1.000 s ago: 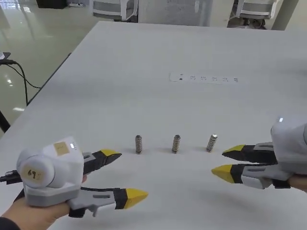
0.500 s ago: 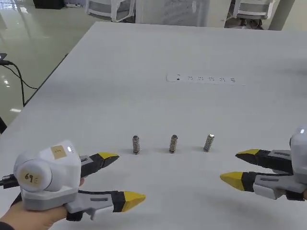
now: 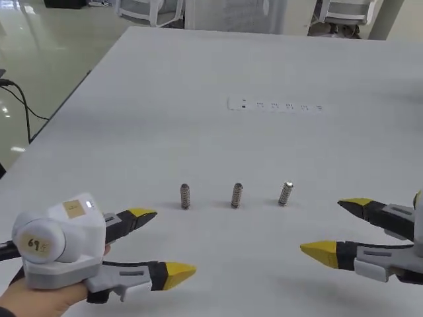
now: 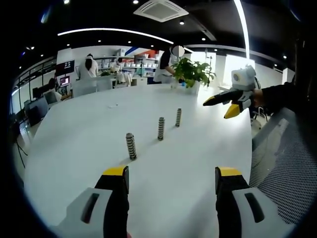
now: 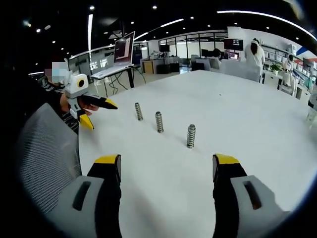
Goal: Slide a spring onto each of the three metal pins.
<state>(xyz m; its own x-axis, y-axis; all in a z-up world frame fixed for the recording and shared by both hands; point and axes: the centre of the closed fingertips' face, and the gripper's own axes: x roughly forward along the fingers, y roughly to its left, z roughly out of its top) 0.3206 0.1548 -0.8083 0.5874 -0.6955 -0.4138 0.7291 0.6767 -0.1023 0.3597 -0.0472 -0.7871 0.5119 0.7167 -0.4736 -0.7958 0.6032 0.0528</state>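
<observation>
Three metal pins stand in a row on the white table, each with a spring around it: the left pin [image 3: 185,196], the middle pin [image 3: 236,195] and the right pin [image 3: 285,193]. The same row appears in the left gripper view, nearest pin [image 4: 131,146] first, and in the right gripper view, nearest pin [image 5: 190,136] first. My left gripper [image 3: 162,242] is open and empty, near the front left of the row. My right gripper [image 3: 339,228] is open and empty at the front right. Each gripper shows in the other's view: right gripper [image 4: 220,105], left gripper [image 5: 99,113].
A white power strip [image 3: 276,105] lies flat on the table beyond the pins. Office chairs [image 3: 149,10] stand past the table's far edge. The table's left edge [image 3: 66,112] drops to a shiny floor with a black cable [image 3: 23,109].
My right gripper has drawn back to the right and toward me, away from the right pin. The left gripper has dropped slightly lower in the picture. The springs and pins stand as before.
</observation>
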